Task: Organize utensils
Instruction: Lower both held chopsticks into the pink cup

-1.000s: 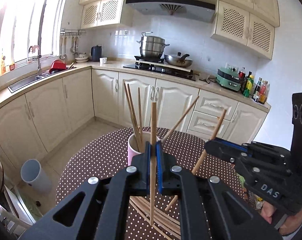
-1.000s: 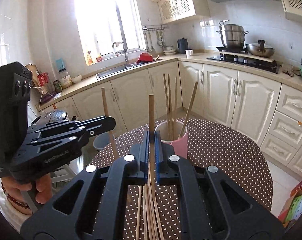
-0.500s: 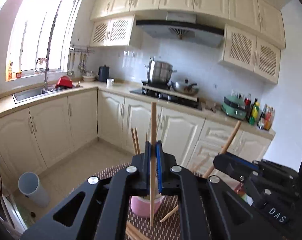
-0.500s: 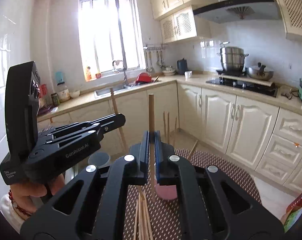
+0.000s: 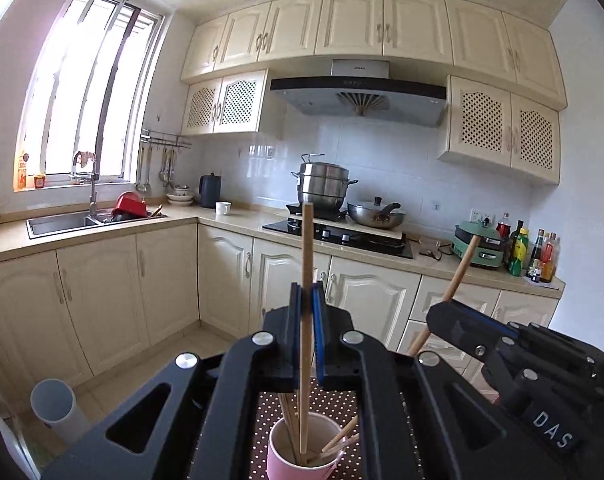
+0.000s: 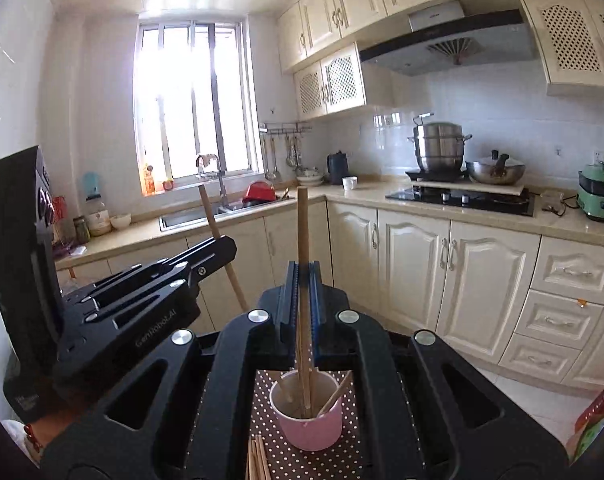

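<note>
- Two claws each carry one wooden chopstick: the left claw (image 5: 306, 332) is clamped on an upright chopstick (image 5: 305, 280) whose lower tip hangs inside the mouth of the pink cup (image 5: 302, 460), and the right claw (image 6: 303, 308) is clamped on another chopstick (image 6: 302, 248) whose tip also reaches into that cup (image 6: 307, 420).
- Most of the sorting looks underway rather than finished: several chopsticks already lean inside the cup, the two gripped ones are not yet let go, and a loose bundle of chopsticks (image 6: 256, 460) lies on the desk just in front of the cup.
- Polka-dot desk (image 6: 298, 464): brown cloth with white dots carries the cup and the loose bundle; little of it shows past the claws.
- Crowding is the likely snag, as I judge it: both claws hang over the one cup mouth, close beside each other, and the sticks already inside lean across the opening, so a dropped stick could catch on them or tip out.
- Round about, well apart from the work: cream cabinets, a sink (image 5: 60, 222) under the window, a steel steamer pot (image 5: 323, 184) and a wok (image 5: 375, 216) on the hob, a green appliance (image 5: 477, 246) and bottles on the far worktop, and a grey bin (image 5: 60, 408) on the floor.
</note>
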